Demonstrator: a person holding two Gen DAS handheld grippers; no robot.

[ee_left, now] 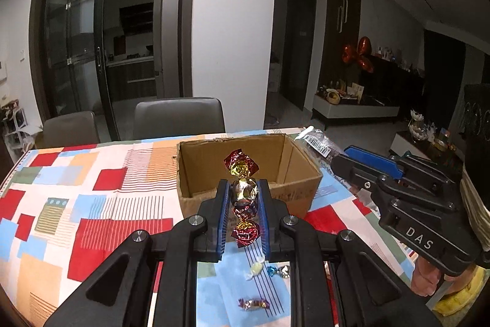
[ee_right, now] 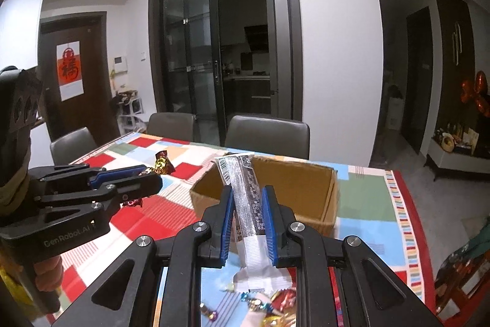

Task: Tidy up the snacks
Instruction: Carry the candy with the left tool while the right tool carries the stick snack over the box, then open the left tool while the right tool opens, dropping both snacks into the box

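My left gripper [ee_left: 243, 192] is shut on a red and gold foil-wrapped candy [ee_left: 243, 189], held upright just in front of an open cardboard box [ee_left: 303, 161] on the patchwork tablecloth. My right gripper [ee_right: 246, 199] is shut on a long snack bar in a clear and white wrapper [ee_right: 245, 198], held upright before the same box [ee_right: 330, 198]. The right gripper shows in the left wrist view [ee_left: 361, 161], beside the box's right side. The left gripper shows in the right wrist view [ee_right: 141, 176], left of the box, with the candy [ee_right: 162, 163] sticking out.
Loose wrapped candies lie on the table below my grippers [ee_left: 254, 268] [ee_left: 253, 303] [ee_right: 275, 302]. Grey chairs [ee_left: 179, 117] [ee_right: 269, 131] stand along the far table edge. The table's right edge [ee_right: 407, 222] drops to the floor.
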